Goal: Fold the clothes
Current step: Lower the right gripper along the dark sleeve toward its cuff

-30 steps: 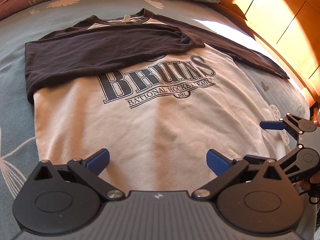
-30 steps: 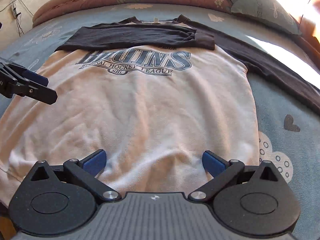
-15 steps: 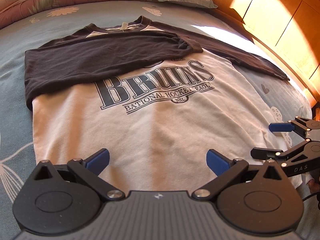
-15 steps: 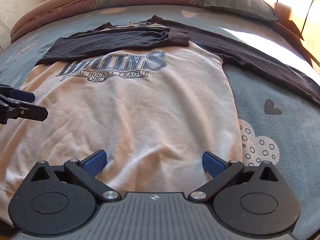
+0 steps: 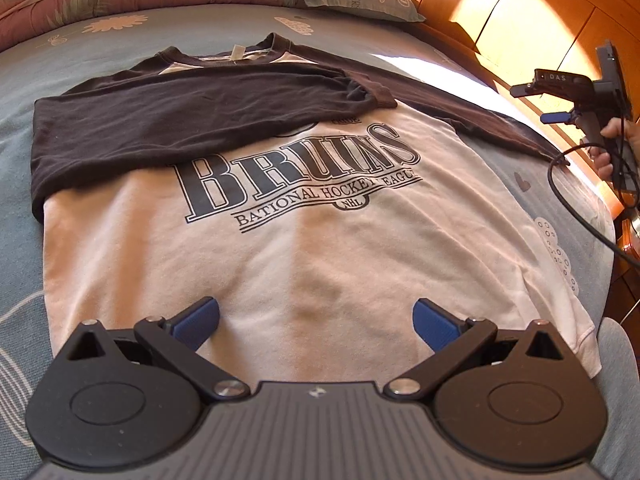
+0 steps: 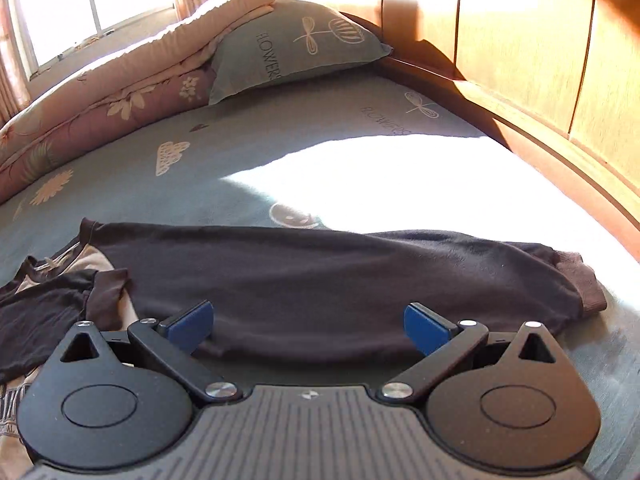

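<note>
Shirt (image 5: pixel 304 248) lies flat, chest up, on the bed (image 6: pixel 240 160), one dark sleeve (image 5: pixel 192 112) already folded across it. Near me, the left gripper (image 5: pixel 316 320) hovers spread wide over the hem, holding nothing. The right gripper (image 6: pixel 306 328), also splayed and empty, faces the outstretched sleeve (image 6: pixel 340 276). I'd pinch that one by its ribbed cuff (image 6: pixel 584 284) and lay it smoothly across. Soft, faintly creased knit; beyond, a plump pillow (image 6: pixel 296 44).

Hard sunlight from the window (image 6: pixel 60 4) blows out a patch of bedsheet (image 6: pixel 400 184); fisheye edges bend, focus sharp.
</note>
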The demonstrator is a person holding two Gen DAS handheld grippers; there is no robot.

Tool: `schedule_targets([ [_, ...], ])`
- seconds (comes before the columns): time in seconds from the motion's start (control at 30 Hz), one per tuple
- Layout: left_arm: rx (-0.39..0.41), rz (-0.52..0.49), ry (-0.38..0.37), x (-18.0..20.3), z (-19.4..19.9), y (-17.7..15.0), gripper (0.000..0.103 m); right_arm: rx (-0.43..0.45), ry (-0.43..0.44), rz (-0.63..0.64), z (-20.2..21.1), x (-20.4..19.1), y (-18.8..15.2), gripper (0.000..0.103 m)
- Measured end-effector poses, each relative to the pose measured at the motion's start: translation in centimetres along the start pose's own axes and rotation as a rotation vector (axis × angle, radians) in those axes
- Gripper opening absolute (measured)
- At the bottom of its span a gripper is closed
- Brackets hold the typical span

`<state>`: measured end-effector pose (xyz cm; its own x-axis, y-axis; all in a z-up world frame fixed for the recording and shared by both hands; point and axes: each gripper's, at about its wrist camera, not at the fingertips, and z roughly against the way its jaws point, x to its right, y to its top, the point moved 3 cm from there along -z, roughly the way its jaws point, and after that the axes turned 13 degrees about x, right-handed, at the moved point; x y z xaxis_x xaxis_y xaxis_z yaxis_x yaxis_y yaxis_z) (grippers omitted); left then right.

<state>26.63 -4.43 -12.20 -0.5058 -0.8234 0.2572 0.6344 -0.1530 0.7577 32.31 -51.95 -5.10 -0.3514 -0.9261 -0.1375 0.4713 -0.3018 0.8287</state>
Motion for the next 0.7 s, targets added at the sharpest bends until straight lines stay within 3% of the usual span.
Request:
schedule_targets([
  [0.13, 0.014, 0.049, -0.038, -0.8, 0.2, 0.1, 0.102, -0.022, -0.058, -0.096, -5.6, 4.7, 2.5, 0.103],
  [0.3, 0.043, 0.106, -0.069, -1.5, 0.2, 0.3, 0.102, -0.097, -0.002, -0.2, -10.9, 7.7, 0.7, 0.103],
  [0.37, 0.051, 0.108, -0.072, -1.6, 0.1, 0.3, 0.102, -0.042, -0.037, -0.133, -11.7, 8.5, 0.3, 0.103],
  [0.47, 0.055, 0.098, -0.068, -1.4, 0.1, 0.3, 0.102, -0.009, -0.161, -0.169, -11.6, 9.9, 0.8, 0.103],
  [0.57, 0.054, 0.076, -0.06, -1.2, 0.1, 0.2, 0.102, -0.032, -0.062, -0.14, -9.8, 6.6, 1.2, 0.103],
  [0.7, 0.051, 0.042, -0.045, -0.8, 0.0, 0.1, 0.102, -0.091, 0.049, 0.075, -7.4, -1.4, -0.7, 0.103],
])
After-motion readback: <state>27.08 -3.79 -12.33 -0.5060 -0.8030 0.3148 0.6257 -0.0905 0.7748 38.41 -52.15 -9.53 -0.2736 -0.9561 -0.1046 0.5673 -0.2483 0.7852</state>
